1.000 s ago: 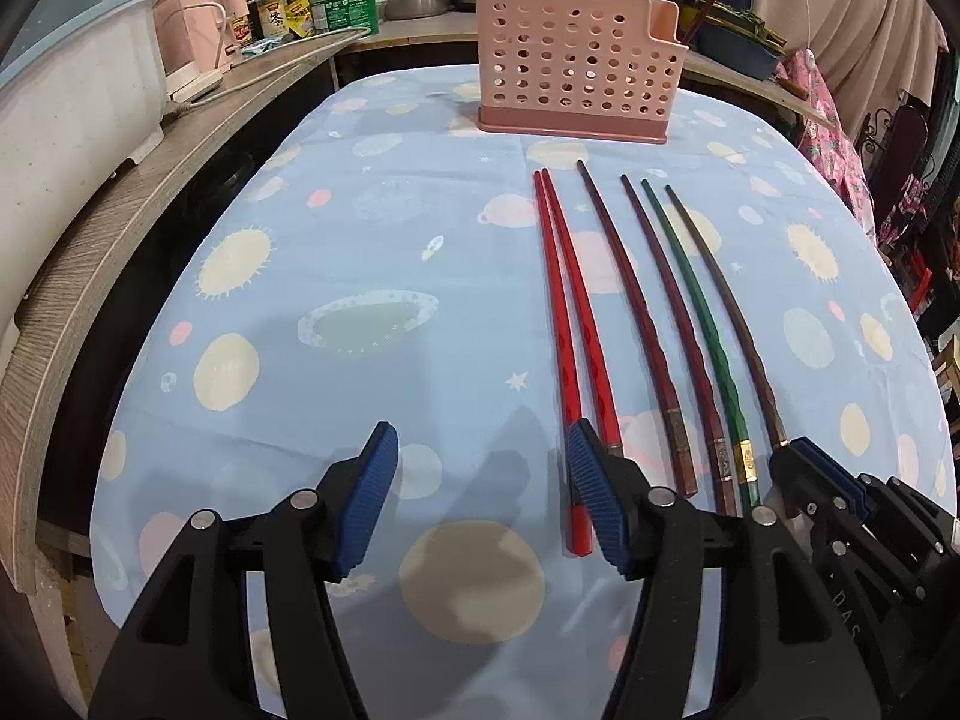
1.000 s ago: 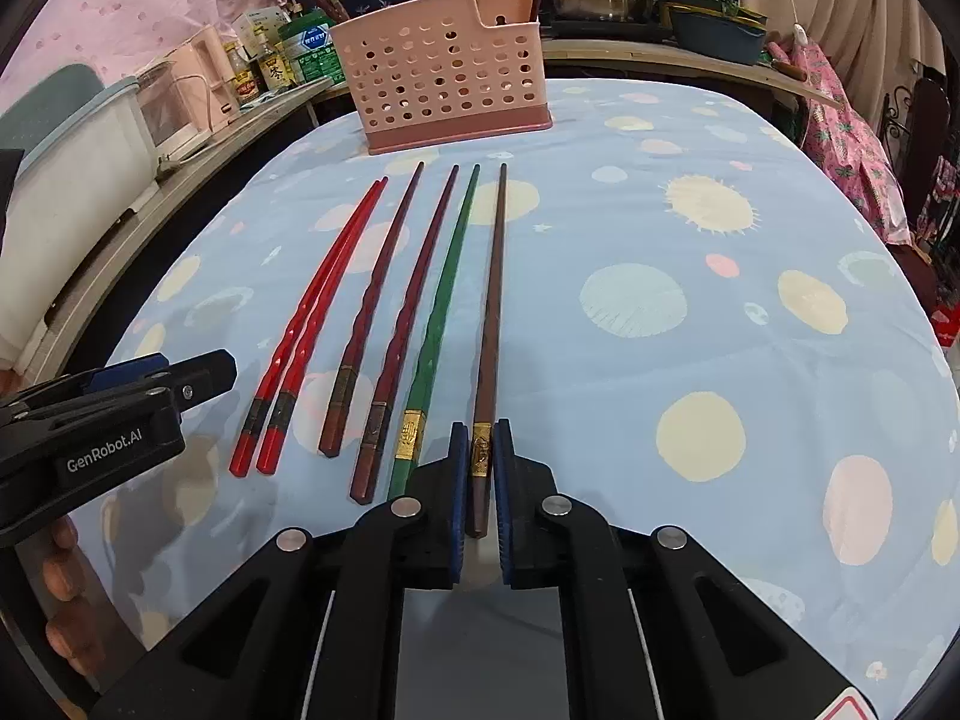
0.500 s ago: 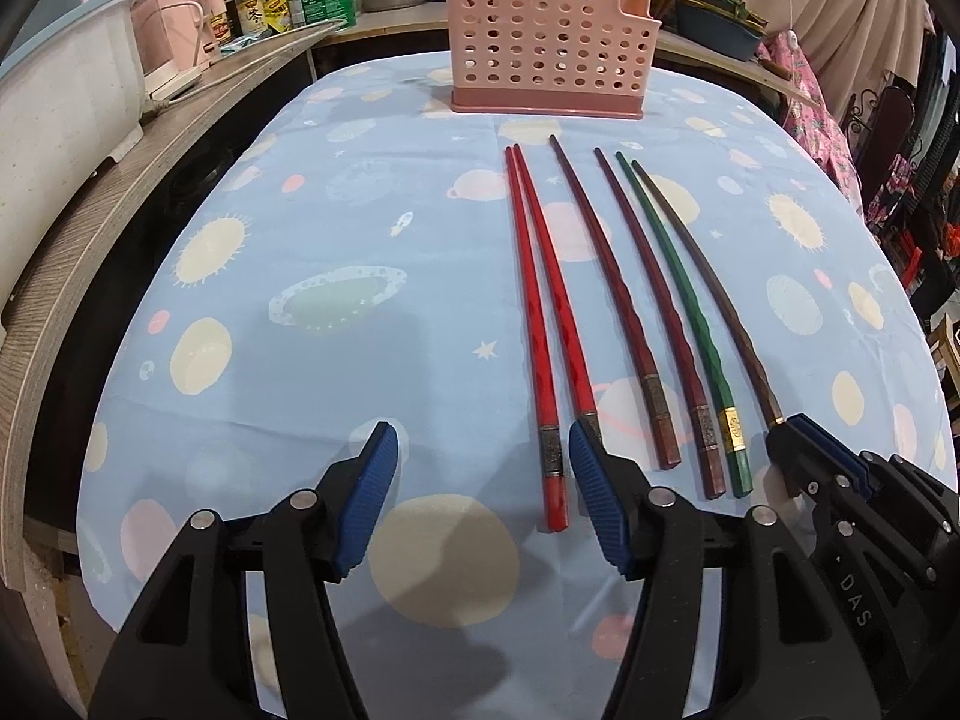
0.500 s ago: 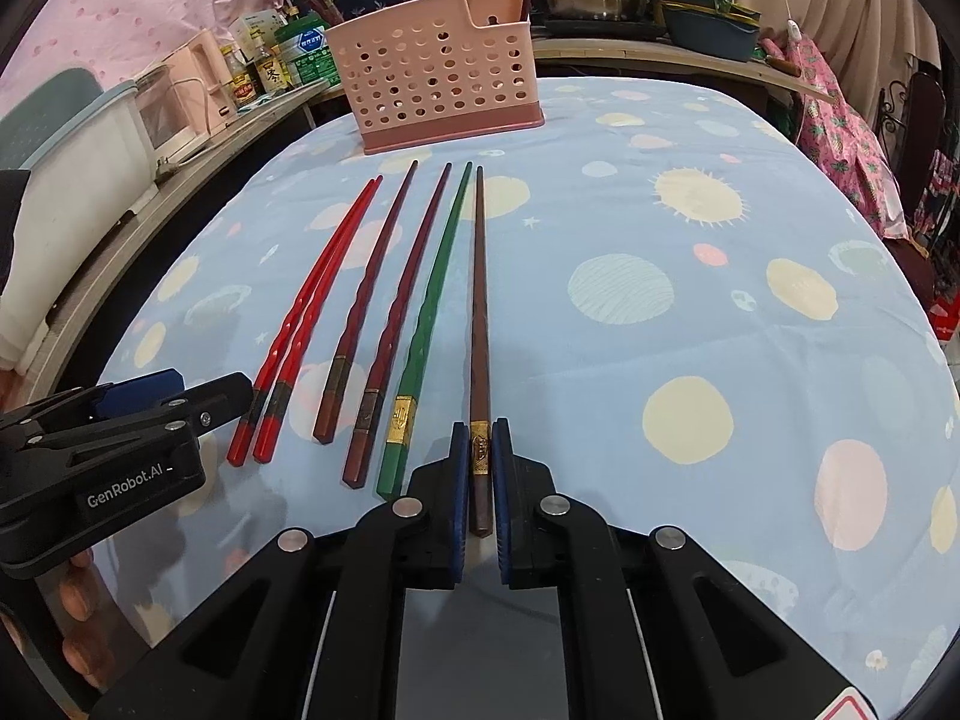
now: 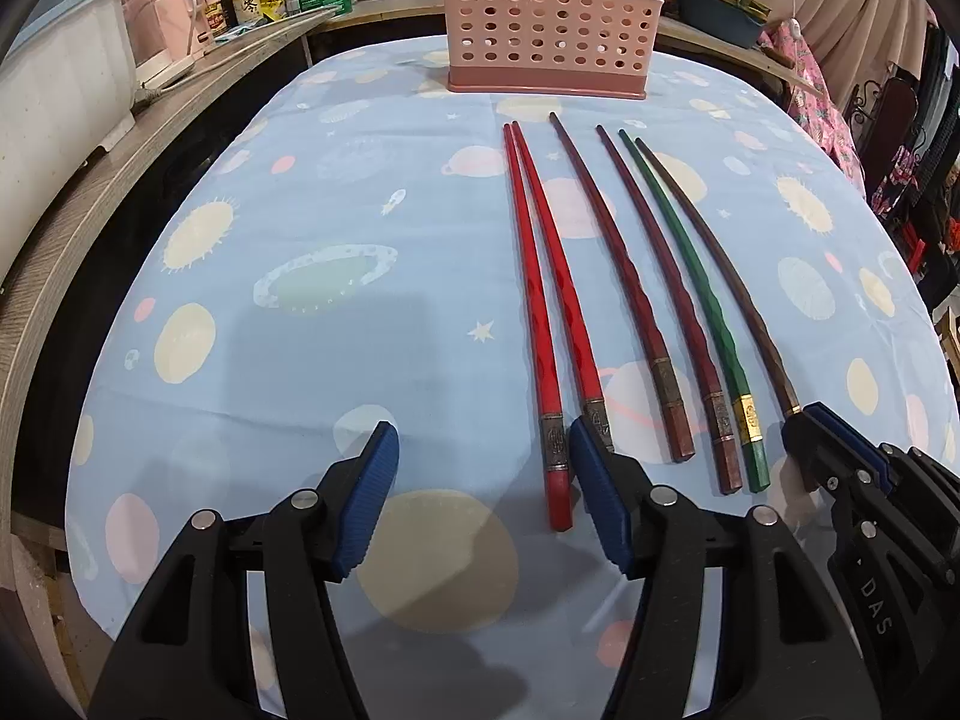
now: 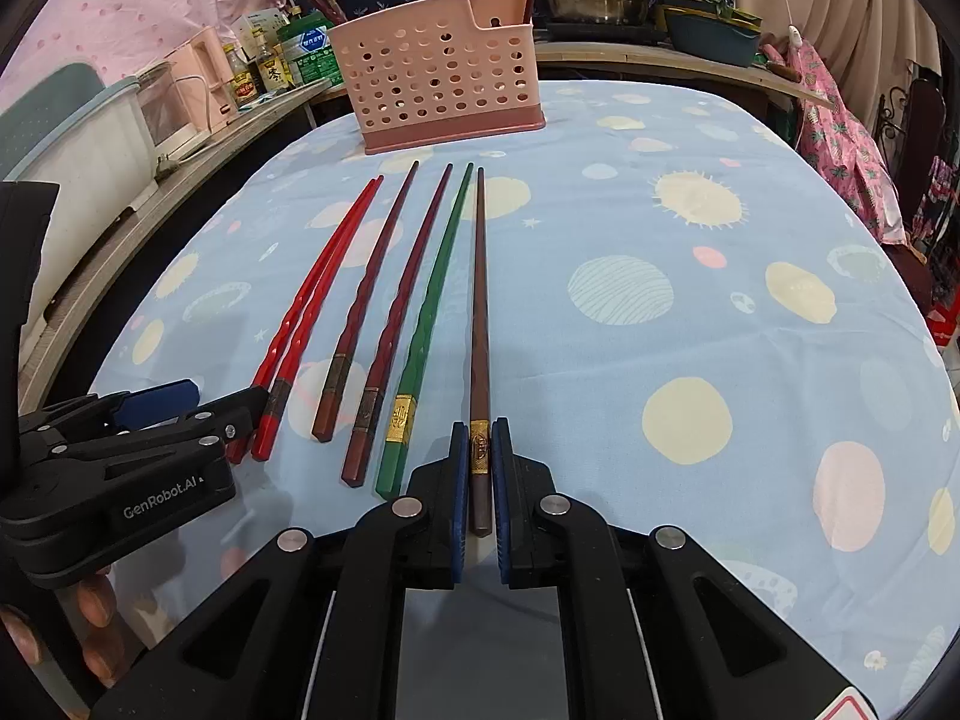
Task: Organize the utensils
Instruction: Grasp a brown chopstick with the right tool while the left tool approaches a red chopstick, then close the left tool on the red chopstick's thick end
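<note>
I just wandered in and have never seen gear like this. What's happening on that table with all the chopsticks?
A person is tidying chopsticks using two hand-held claws. The right claw is shut on the brown chopstick, at its handle end on the blue tablecloth. The left claw is open beside the two red chopsticks, holding nothing. The two dark red chopsticks and the green chopstick lie in a row, tips toward the pink basket.
</note>
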`<action>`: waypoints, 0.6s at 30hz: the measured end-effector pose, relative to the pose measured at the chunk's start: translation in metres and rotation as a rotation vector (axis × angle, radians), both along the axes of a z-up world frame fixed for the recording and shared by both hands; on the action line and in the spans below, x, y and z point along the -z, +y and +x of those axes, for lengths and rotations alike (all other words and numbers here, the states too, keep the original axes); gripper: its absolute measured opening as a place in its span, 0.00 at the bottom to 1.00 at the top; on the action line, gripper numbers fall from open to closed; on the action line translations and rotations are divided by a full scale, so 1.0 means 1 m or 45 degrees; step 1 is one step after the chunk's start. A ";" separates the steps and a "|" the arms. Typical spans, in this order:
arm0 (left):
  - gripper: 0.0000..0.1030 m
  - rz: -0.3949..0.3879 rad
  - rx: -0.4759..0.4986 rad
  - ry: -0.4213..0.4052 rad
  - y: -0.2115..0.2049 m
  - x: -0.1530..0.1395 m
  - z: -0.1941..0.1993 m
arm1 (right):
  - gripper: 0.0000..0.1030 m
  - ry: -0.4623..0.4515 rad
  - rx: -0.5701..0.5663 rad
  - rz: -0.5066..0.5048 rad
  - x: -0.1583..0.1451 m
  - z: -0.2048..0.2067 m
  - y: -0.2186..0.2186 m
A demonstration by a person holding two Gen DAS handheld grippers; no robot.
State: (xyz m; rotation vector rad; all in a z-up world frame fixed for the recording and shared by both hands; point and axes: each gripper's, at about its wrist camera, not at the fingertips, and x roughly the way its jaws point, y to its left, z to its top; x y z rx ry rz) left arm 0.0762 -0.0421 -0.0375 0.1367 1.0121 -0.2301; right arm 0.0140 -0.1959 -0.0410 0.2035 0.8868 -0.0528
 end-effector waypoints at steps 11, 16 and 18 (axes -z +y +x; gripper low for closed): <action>0.27 -0.010 0.017 -0.005 0.000 -0.002 0.000 | 0.07 0.000 0.000 0.000 0.000 0.000 0.000; 0.10 -0.028 0.003 0.011 0.005 -0.003 0.004 | 0.07 0.001 -0.001 0.000 0.000 0.000 0.000; 0.08 -0.032 0.000 0.015 0.006 -0.003 0.005 | 0.07 0.002 -0.001 0.001 0.000 0.000 0.000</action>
